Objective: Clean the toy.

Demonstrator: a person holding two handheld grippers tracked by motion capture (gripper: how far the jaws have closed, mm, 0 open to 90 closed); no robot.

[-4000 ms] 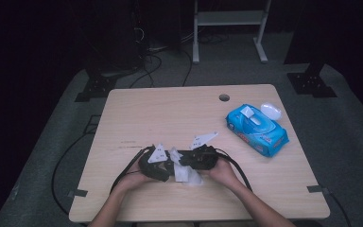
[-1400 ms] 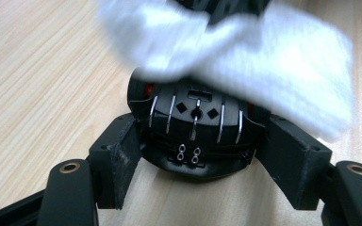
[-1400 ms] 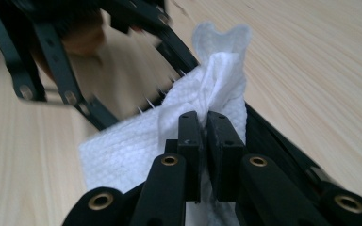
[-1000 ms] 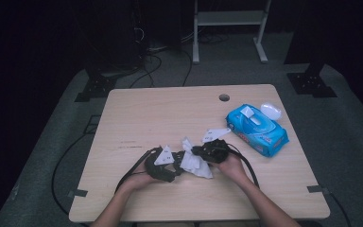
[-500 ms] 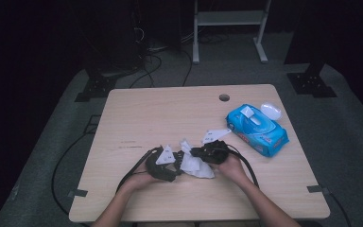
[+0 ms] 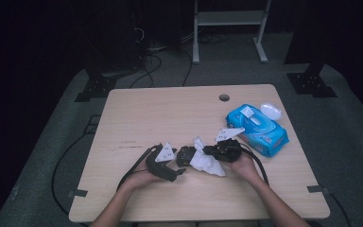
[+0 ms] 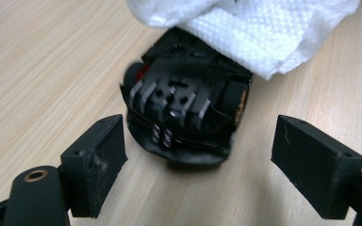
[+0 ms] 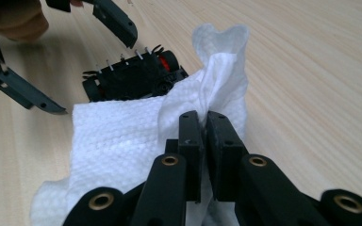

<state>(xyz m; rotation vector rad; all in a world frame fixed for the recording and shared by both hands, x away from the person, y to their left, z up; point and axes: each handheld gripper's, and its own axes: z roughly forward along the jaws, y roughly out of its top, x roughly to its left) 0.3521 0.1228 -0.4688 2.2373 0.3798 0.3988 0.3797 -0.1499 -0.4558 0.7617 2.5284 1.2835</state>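
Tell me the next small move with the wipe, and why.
Probably close the left gripper on the toy car again. Its jaws have just been opening and stand clear of the car, while the right gripper pinches the wipe draped over it; wiping a loose car would push it away.

High view: dim room, dark surroundings fading to near black at top and sides; the pale wooden bench point(image 6: 170, 118) is the brightest area, lit evenly from above, with soft faint shadows. Image grainy and soft, fine detail lost. Left gripper view: brighter, warm light; the small black toy car point(image 7: 184, 113) is slightly blurred at its front edge, and the crumpled white paper towel point(image 7: 264, 28) is near overexposed. Right gripper view: towel weave sharp just beyond the tongs, far bench grain softened, wide-lens stretch at the edges.
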